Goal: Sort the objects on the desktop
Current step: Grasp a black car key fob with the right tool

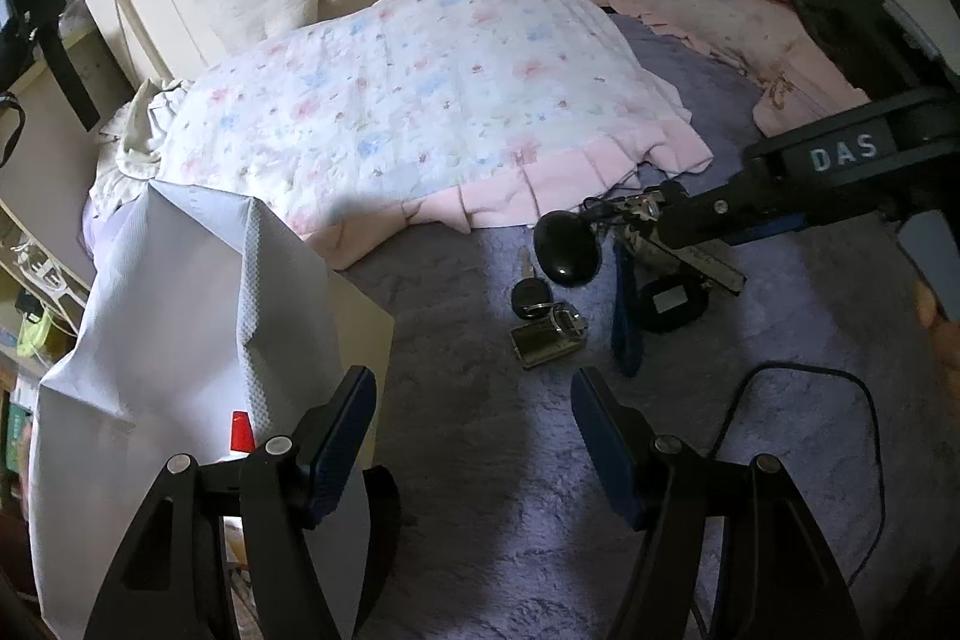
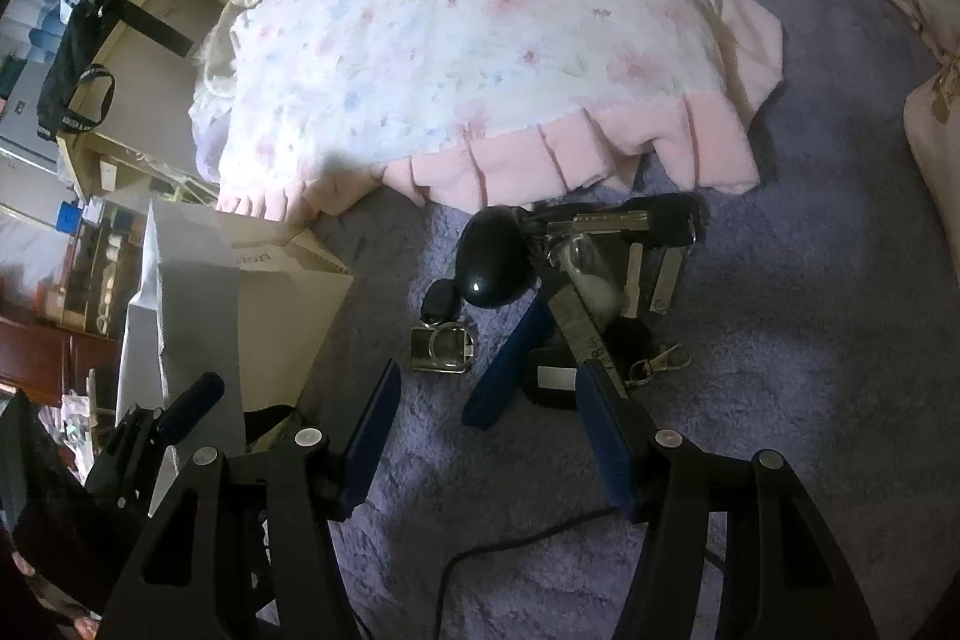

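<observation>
Both tongs [image 1: 474, 400] [image 2: 489, 394] apart, empty, above clutter [image 2: 540, 292]

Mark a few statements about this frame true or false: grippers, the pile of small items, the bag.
1. Both grippers hold nothing. True: the left gripper and right gripper stand open over the purple rug.
2. The black oval case sits inside the white bag. False: it lies on the rug in the pile.
3. A car key lies beside a small metal box. True.
4. The floral quilt covers the pile. False: the pile lies uncovered in front of it.
</observation>
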The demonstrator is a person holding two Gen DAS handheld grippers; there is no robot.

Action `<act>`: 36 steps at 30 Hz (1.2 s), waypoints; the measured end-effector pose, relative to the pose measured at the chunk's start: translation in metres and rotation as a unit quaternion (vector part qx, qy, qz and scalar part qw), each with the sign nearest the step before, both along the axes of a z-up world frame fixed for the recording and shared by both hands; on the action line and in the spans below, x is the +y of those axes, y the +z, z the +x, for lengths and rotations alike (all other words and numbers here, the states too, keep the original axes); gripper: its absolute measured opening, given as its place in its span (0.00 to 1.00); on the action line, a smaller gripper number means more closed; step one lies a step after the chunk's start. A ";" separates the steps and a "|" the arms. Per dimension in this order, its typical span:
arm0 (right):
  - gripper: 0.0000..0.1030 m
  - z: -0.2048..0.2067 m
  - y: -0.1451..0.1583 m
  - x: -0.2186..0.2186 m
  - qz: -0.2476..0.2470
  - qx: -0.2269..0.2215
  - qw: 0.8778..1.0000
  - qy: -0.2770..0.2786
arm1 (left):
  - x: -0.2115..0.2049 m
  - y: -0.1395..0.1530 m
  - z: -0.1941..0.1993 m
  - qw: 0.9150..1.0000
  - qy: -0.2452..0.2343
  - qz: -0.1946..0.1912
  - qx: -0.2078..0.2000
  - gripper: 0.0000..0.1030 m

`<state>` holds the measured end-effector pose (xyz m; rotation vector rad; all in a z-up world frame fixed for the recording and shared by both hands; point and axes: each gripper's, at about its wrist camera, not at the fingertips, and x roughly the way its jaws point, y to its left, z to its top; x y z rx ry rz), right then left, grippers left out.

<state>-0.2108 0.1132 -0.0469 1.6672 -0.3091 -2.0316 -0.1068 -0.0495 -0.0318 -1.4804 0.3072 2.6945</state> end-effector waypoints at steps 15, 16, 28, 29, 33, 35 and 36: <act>0.59 -0.006 -0.023 -0.004 0.086 0.005 0.996 -0.017 | 0.023 0.003 0.005 0.999 -0.046 0.025 0.006 0.63; 0.59 -0.006 -0.025 -0.004 0.099 0.010 0.995 -0.014 | 0.025 0.001 0.005 0.999 -0.050 0.021 0.005 0.63; 0.17 -0.009 -0.040 0.018 0.019 -0.030 0.999 -0.024 | 0.026 0.003 0.009 0.999 -0.051 0.006 0.007 0.63; 0.17 -0.008 -0.035 0.019 0.013 -0.030 0.999 -0.025 | 0.027 0.003 0.009 0.999 -0.051 0.005 0.007 0.63; 0.17 -0.001 -0.010 0.029 -0.007 -0.024 0.999 -0.033 | 0.027 0.003 0.009 0.999 -0.053 0.004 0.007 0.63; 0.17 0.005 0.004 0.040 -0.018 -0.017 0.999 -0.040 | 0.029 0.003 0.009 0.998 -0.057 0.004 0.005 0.63; 0.17 0.008 0.010 0.045 -0.023 -0.016 0.999 -0.044 | 0.030 0.003 0.010 0.998 -0.059 0.004 0.004 0.63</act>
